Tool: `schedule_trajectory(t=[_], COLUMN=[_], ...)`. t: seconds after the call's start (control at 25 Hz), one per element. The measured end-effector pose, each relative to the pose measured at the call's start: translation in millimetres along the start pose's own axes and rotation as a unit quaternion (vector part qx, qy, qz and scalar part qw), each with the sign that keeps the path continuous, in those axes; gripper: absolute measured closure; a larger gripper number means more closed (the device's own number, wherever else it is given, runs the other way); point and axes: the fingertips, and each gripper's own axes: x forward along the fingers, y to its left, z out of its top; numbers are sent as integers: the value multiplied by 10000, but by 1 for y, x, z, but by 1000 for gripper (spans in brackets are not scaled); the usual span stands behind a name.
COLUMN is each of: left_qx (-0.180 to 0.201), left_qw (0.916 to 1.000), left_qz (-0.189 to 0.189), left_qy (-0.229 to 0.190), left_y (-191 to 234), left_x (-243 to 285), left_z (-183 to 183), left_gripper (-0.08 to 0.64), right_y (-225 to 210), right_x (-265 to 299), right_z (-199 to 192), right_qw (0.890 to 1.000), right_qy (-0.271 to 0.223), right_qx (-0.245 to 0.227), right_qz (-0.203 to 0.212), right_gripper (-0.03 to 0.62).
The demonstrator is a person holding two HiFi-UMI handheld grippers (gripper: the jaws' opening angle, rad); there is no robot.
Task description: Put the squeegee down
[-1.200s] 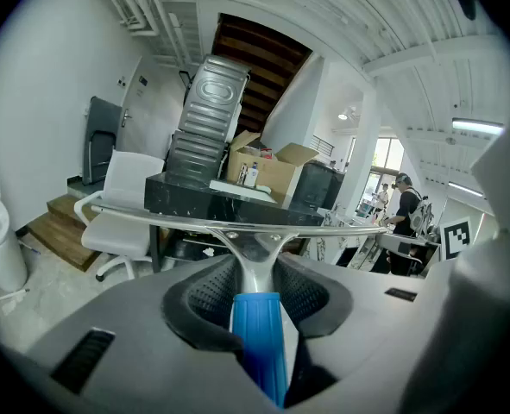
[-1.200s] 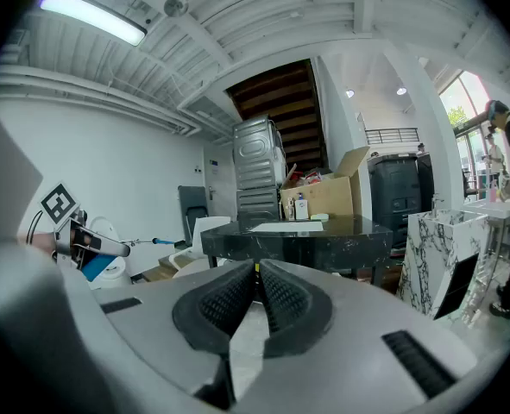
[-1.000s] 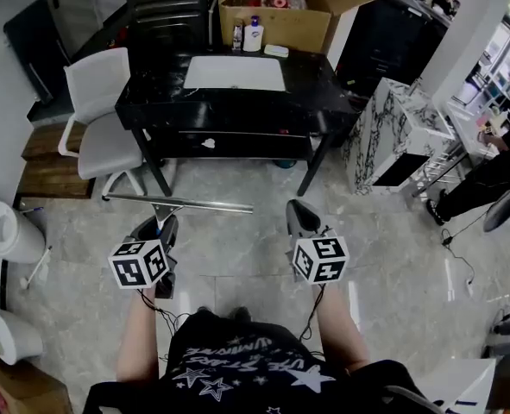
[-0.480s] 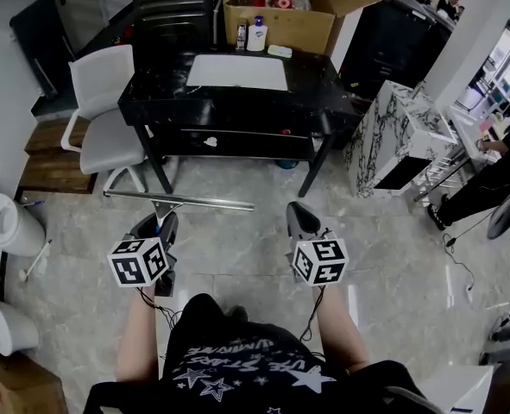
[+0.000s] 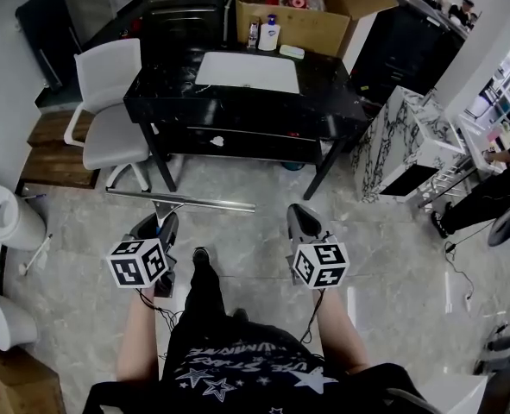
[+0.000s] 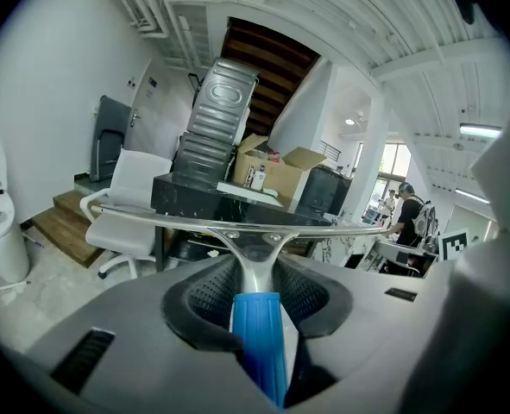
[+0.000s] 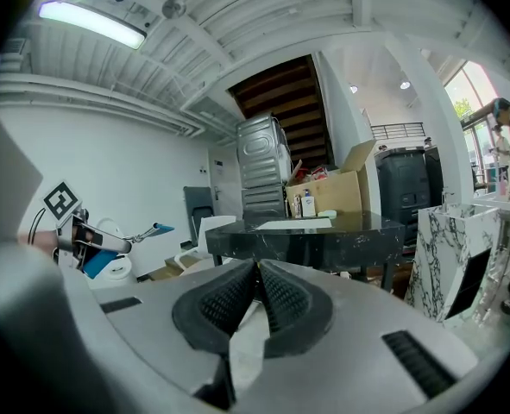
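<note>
The squeegee (image 5: 179,199) has a long metal blade and a blue handle (image 6: 259,335). My left gripper (image 5: 157,228) is shut on that handle, and the blade (image 6: 237,222) lies crosswise just past the jaws, held in the air above the floor. My right gripper (image 5: 301,222) hangs beside it on the right, shut with nothing between its pads (image 7: 256,296). The black table (image 5: 237,102) stands ahead of both grippers, with a white mat (image 5: 248,71) on its top. In the right gripper view the left gripper and the squeegee's blue tip (image 7: 155,228) show at the far left.
A white chair (image 5: 108,110) stands left of the table. A cardboard box (image 5: 311,15) and bottles (image 5: 269,34) sit at the table's far edge. A marble-patterned cabinet (image 5: 401,141) is to the right, a white bin (image 5: 0,218) at the left. A person stands at far right (image 5: 496,188).
The table and room have shifted slightly down and right in the head view. A dark foot now shows between the grippers. Both grippers keep their grip and spacing.
</note>
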Motion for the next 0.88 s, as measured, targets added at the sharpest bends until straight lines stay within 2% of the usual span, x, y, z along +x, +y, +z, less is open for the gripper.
schedule_trajectory(t=[0.28,0.88], left_qx=[-79,-92], left_qw=[9999,9994], left_qz=[-67,-260], left_qy=[-38,189], left_y=[39,136], left_x=[57,226], left_z=[45,151], left_gripper=[413,413], right_y=[-23,-53], right_x=[62,259], right_z=[19,57], right_qw=[9997,9982], right_qy=[76,360], right_qx=[-35,-18], right_qz=[-227,-471], right_gripper=[541,541])
